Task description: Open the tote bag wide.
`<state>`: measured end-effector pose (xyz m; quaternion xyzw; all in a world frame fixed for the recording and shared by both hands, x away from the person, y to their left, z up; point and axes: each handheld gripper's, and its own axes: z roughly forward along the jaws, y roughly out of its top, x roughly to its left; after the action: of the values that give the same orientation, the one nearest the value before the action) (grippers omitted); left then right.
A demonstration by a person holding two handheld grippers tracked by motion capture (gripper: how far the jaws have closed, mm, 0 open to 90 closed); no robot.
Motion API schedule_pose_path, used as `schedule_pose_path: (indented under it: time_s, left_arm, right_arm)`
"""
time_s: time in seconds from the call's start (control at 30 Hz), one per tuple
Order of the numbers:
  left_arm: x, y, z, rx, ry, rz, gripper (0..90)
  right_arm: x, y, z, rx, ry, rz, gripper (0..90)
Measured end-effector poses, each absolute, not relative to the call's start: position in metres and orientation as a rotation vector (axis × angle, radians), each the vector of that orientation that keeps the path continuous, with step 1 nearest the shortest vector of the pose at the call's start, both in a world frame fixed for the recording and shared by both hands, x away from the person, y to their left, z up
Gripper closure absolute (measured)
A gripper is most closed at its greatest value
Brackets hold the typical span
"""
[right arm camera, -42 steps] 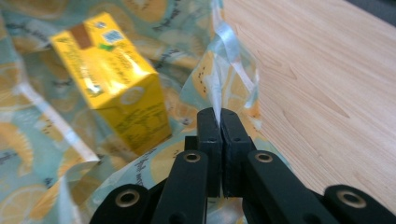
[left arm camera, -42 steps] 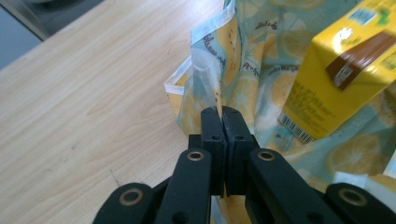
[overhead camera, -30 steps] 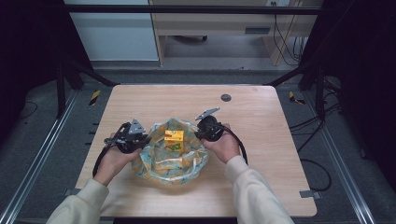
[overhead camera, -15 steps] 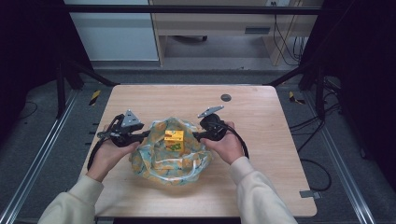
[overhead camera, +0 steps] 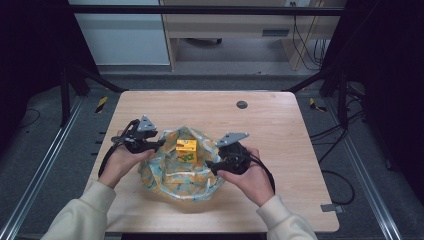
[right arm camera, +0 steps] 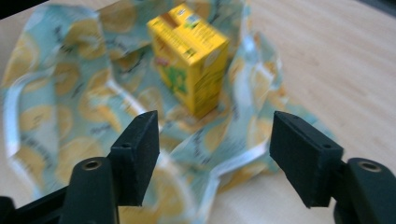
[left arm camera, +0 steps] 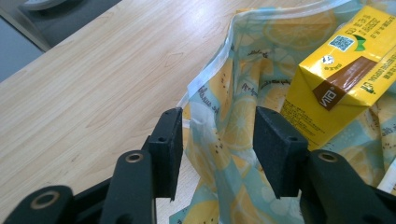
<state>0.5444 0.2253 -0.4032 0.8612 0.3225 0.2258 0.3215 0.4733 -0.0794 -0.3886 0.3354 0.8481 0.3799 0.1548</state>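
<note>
Jaws of both grippers just opening, released from the lemon-print bag (overhead camera: pixel 175 175), right gripper (overhead camera: pixel 216 165) now drawn back toward its near edge

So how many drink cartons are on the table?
1. A yellow drink carton stands on the lemon-print bag mid-table; the bag's folds could hide more.

Both forearms, in cream sleeves, are extended in from the near edge. The left gripper (overhead camera: pixel 161 143) is held in the left hand (overhead camera: pixel 120 162) and pointed toward the right one; its jaws have just been opening and are parted. The right gripper (overhead camera: pixel 210 165), held in the right hand (overhead camera: pixel 250 177), is pointed leftward, its jaws likewise just opened wide.
</note>
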Motion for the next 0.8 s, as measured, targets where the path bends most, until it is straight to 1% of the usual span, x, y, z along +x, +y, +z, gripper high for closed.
schedule_pose_path:
  time_s: [0.03, 0.13, 0.17, 0.27, 0.3, 0.33, 0.37, 0.4, 0.43, 0.47, 0.5, 0.57, 0.6, 0.63, 0.67, 0.7, 0.73, 0.77, 0.8]
  left_arm:
    - [0.544, 0.225, -0.403, 2.262, 0.847, 0.593, 52.2]
    - [0.549, 0.224, -0.407, 2.254, 0.864, 0.591, 51.3]
    - [0.549, 0.224, -0.407, 2.254, 0.864, 0.591, 51.0]
    - [0.554, 0.223, -0.411, 2.257, 0.871, 0.588, 51.1]
    - [0.554, 0.223, -0.411, 2.257, 0.871, 0.588, 51.3]
    - [0.556, 0.222, -0.413, 2.261, 0.872, 0.596, 52.7]
    - [0.556, 0.222, -0.413, 2.261, 0.872, 0.596, 53.8]
    - [0.557, 0.222, -0.417, 2.262, 0.880, 0.589, 55.2]
    - [0.557, 0.222, -0.417, 2.262, 0.880, 0.589, 57.9]
    - [0.558, 0.223, -0.418, 2.267, 0.882, 0.581, 57.9]
    - [0.558, 0.223, -0.420, 2.271, 0.883, 0.577, 61.8]
    - [0.560, 0.222, -0.423, 2.279, 0.890, 0.577, 67.5]
    - [0.560, 0.223, -0.424, 2.276, 0.892, 0.564, 70.2]
    - [0.560, 0.223, -0.424, 2.276, 0.892, 0.564, 72.8]
    - [0.559, 0.223, -0.426, 2.275, 0.889, 0.556, 75.6]
    - [0.559, 0.223, -0.426, 2.275, 0.889, 0.556, 77.9]
    - [0.559, 0.223, -0.426, 2.279, 0.885, 0.555, 79.9]
    - [0.559, 0.223, -0.426, 2.279, 0.885, 0.555, 81.7]
    - [0.559, 0.223, -0.425, 2.265, 0.888, 0.558, 83.2]
  right_arm:
    - [0.473, -0.079, -0.389, 0.961, 2.430, 1.089, 32.0]
    - [0.453, -0.082, -0.396, 0.967, 2.422, 1.095, 27.1]
    - [0.453, -0.082, -0.396, 0.967, 2.422, 1.095, 27.1]
    - [0.438, -0.078, -0.398, 0.941, 2.411, 1.107, 21.3]
    - [0.438, -0.078, -0.398, 0.941, 2.411, 1.107, 21.3]
    - [0.433, -0.075, -0.404, 0.952, 2.420, 1.096, 17.9]
    - [0.433, -0.075, -0.404, 0.952, 2.420, 1.096, 17.9]
    - [0.430, -0.074, -0.414, 0.978, 2.425, 1.076, 16.6]
    - [0.430, -0.074, -0.414, 0.978, 2.425, 1.076, 16.6]
    - [0.429, -0.073, -0.420, 0.992, 2.435, 1.068, 15.7]
    - [0.429, -0.072, -0.432, 1.023, 2.461, 1.048, 14.2]
    - [0.430, -0.072, -0.438, 1.038, 2.478, 1.045, 13.9]
    - [0.433, -0.072, -0.447, 1.063, 2.490, 1.027, 16.1]
    - [0.433, -0.072, -0.447, 1.063, 2.490, 1.027, 16.1]
    - [0.437, -0.072, -0.454, 1.072, 2.492, 1.027, 22.6]
    - [0.437, -0.072, -0.454, 1.072, 2.492, 1.027, 22.6]
    - [0.439, -0.072, -0.459, 1.071, 2.500, 1.018, 35.0]
    - [0.439, -0.072, -0.459, 1.071, 2.500, 1.018, 35.0]
    - [0.441, -0.071, -0.463, 1.058, 2.512, 1.005, 49.2]
